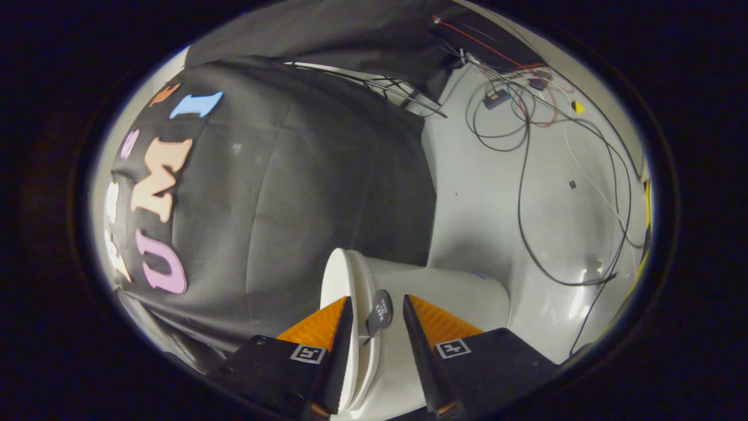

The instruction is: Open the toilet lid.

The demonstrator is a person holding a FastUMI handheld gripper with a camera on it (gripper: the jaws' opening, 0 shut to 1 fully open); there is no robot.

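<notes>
Toilet lid (342,280) stands edge-on between the two fingers of the gripper (377,313), seen as a thin white disc lying close along the inner face of the left finger. Whether that finger touches the lid's rim I cannot tell. The right finger is apart from it, with a clear gap, so the tongs are parted at a middling width and are not pressed on anything from both sides.

A small dark oval tag (380,310) sits in the gap between the fingers, just beside the lid's edge. It carries a few lines of pale writing, too small to read.

The white toilet body (456,292) runs from between the fingers to beyond the right finger, round and smooth.

Each finger's mount bears a square black-and-white marker, a coded pattern and not words.

Beyond the left finger hangs the black cloth wall (304,175) of the booth. Beyond the right finger lies a pale glossy floor (485,193) with loose cables (526,175), black, red and white, looping across it far ahead. A small yellow triangle (578,107) lies among the far cables.
</notes>
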